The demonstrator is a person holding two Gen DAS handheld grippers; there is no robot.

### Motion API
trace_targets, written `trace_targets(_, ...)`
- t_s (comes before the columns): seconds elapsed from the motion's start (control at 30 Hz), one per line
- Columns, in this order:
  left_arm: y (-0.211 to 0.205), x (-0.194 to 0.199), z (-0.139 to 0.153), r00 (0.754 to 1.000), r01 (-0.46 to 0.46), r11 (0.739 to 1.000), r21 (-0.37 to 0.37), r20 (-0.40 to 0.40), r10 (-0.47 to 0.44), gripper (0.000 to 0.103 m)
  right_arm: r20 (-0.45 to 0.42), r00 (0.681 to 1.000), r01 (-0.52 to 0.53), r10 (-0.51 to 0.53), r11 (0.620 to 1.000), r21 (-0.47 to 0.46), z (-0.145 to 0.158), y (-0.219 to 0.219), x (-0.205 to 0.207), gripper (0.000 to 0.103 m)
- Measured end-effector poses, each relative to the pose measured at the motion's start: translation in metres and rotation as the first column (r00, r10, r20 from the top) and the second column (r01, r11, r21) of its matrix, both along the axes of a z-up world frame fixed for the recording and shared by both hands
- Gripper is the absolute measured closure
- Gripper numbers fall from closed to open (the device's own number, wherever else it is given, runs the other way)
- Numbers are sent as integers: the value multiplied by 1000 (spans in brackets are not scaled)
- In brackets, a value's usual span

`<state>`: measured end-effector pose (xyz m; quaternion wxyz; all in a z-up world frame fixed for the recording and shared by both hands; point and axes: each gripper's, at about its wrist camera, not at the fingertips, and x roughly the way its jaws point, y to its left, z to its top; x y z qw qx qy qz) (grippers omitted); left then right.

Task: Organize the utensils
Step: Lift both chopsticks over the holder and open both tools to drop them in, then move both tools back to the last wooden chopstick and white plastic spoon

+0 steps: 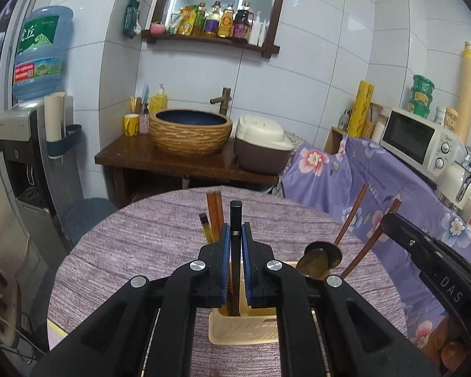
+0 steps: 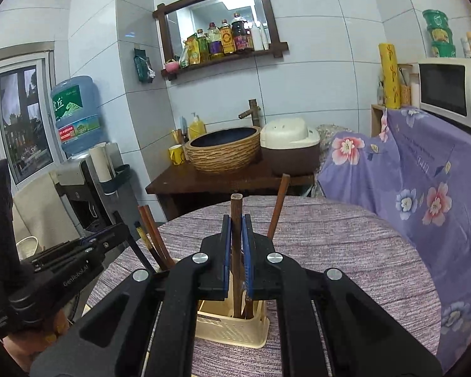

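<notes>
A beige plastic utensil holder [image 1: 241, 330] stands on the round purple table [image 1: 135, 251]; it also shows in the right wrist view [image 2: 232, 330]. My left gripper [image 1: 236, 229] is shut on a black chopstick [image 1: 235, 213] that stands upright in the holder. My right gripper [image 2: 236, 220] is shut on a brown wooden chopstick [image 2: 236, 207], also standing in the holder. More brown chopsticks [image 1: 214, 210] and a metal spoon [image 1: 317, 260] stand in the holder. The right gripper's body [image 1: 430, 251] shows at the right of the left wrist view.
Behind the table stand a wooden counter [image 1: 160, 157] with a woven basin [image 1: 190, 130] and a rice cooker [image 1: 262, 143]. A water dispenser [image 1: 31, 144] is at left. A floral purple cloth [image 1: 376, 169] covers furniture at right, with a microwave [image 1: 420, 139] on it.
</notes>
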<state>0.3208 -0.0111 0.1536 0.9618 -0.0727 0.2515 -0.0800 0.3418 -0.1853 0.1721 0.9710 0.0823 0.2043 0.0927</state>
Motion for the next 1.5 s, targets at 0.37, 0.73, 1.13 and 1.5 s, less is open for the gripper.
trace_targets(0.37, 1, -11, -16, 999, 30, 1000, 8, -19, -30, 71, 4, 1000, 22, -22, 1000, 13, -16, -11, -11, 56)
trace_targets(0.73, 31, -81, -72, 996, -19, 997, 78, -81, 25, 40, -154, 986, -86, 65, 987, -137, -84, 16, -70, 50)
trace_targets(1.13, 77, -134, -160, 950, -146, 984, 105, -262, 169, 40, -430, 882, -305, 192, 928, -213, -204, 82, -111, 50)
trace_targets(1.5, 76, -146, -157, 956, -139, 986, 94, -248, 158, 40, -475, 864, -303, 164, 924, -234, -218, 97, -97, 56)
